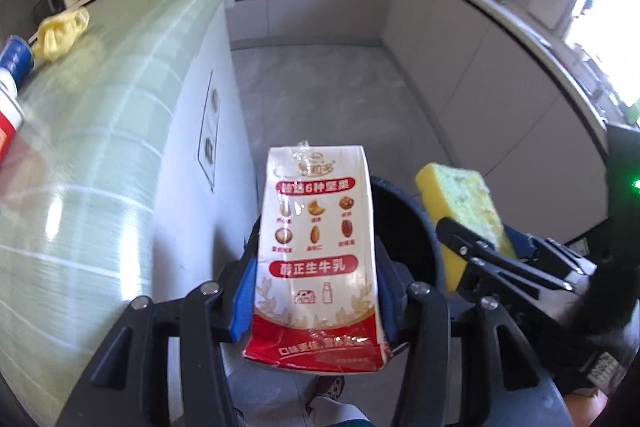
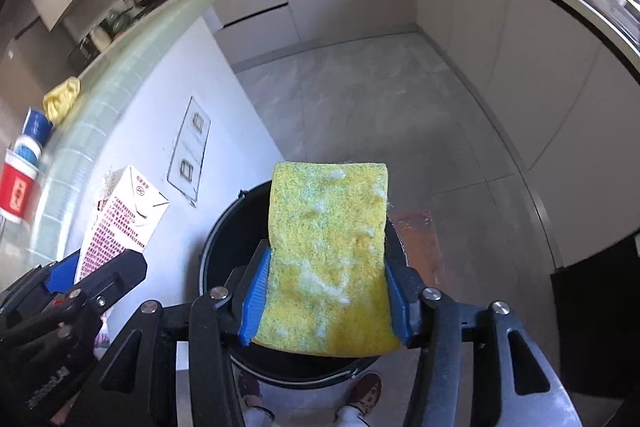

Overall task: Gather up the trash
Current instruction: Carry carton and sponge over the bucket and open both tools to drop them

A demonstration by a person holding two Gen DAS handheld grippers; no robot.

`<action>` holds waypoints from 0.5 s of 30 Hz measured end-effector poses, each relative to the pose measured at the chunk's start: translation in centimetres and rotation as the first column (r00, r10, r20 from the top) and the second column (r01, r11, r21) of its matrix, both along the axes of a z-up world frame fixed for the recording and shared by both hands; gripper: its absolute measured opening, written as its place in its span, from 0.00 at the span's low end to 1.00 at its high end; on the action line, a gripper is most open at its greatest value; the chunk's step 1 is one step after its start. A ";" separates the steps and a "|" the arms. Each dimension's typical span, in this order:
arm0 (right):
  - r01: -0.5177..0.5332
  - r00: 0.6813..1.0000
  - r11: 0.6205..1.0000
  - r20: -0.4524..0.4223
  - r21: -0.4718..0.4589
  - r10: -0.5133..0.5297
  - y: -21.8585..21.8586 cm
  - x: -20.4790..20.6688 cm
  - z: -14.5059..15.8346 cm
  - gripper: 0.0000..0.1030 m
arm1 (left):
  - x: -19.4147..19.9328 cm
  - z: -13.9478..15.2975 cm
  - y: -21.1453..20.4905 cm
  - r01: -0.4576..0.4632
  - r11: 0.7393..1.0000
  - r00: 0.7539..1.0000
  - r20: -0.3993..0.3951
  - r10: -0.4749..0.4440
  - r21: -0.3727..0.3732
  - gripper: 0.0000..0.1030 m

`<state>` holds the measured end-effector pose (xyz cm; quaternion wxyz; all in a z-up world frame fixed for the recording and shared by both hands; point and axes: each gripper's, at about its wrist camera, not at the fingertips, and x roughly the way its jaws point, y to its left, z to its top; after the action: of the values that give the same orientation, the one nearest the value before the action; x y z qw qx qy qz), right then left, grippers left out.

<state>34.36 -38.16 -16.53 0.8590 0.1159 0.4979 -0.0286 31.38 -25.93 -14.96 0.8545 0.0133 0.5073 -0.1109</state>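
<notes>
Left gripper [image 1: 316,291] clamped on white-red milk carton [image 1: 316,259], label "6种坚果", "醇正生牛乳". Right gripper [image 2: 326,297] clamped on yellow-green sponge [image 2: 328,251]. Both held over round black bin [image 2: 224,247]; contents not visible.

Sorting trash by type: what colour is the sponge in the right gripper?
Yellow, flecked green and white: sponge, clearest in the right wrist view.

The right gripper [image 2: 326,287] clamps a yellow sponge [image 2: 328,251] between its blue pads [image 2: 256,299], directly above the open black bin [image 2: 224,239]. Left of the jaws, the left gripper [image 2: 80,279] grips a milk carton [image 2: 120,219], beside the bin's rim.
</notes>
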 end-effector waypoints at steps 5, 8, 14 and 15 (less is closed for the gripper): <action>-0.022 1.000 1.000 -0.020 -0.014 0.022 -0.7 1.0 -1.2 0.66 | 0.4 -1.6 -0.8 -0.043 0.998 0.999 -0.029 0.044 0.049 0.59; -0.022 0.999 1.000 -0.024 -0.016 0.021 -1.2 1.2 -1.4 0.67 | 0.5 -1.6 -0.8 -0.059 0.996 0.998 -0.025 0.061 0.062 0.65; 0.028 0.999 0.999 0.031 -0.036 -0.027 -2.0 0.7 0.9 0.67 | 0.4 1.5 -1.2 -0.072 0.997 0.997 0.026 0.071 0.029 0.65; 0.037 0.999 0.999 0.040 -0.037 -0.036 -2.1 0.7 1.4 0.67 | 0.0 2.2 -1.1 -0.067 0.998 0.997 0.039 0.066 0.022 0.65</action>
<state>35.02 -40.21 -15.16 0.8699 0.1095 0.4783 -0.0514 31.36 -26.99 -12.78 0.8670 0.0084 0.4924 -0.0763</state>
